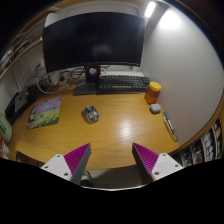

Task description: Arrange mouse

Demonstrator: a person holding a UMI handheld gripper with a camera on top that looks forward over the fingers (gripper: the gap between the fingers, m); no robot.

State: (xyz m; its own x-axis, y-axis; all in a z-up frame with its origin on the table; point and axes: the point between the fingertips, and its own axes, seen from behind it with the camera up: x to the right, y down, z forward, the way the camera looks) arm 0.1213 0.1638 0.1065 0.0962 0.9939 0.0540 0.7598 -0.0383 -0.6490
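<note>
A small grey mouse (pixel 91 115) lies on the wooden desk (pixel 110 128), well beyond my fingers and a little left of the midline. My gripper (pixel 113 160) hovers over the desk's near edge, open, with nothing between its magenta pads (pixel 77 156). The gap between the fingers shows only bare wood.
A large dark monitor (pixel 93 40) stands at the back with a keyboard (pixel 122 84) in front of it. An orange cup (pixel 153 93) and a small white object (pixel 155 108) sit at the right. A colourful book (pixel 44 113) lies at the left. Shelves (pixel 203 148) run along the right side.
</note>
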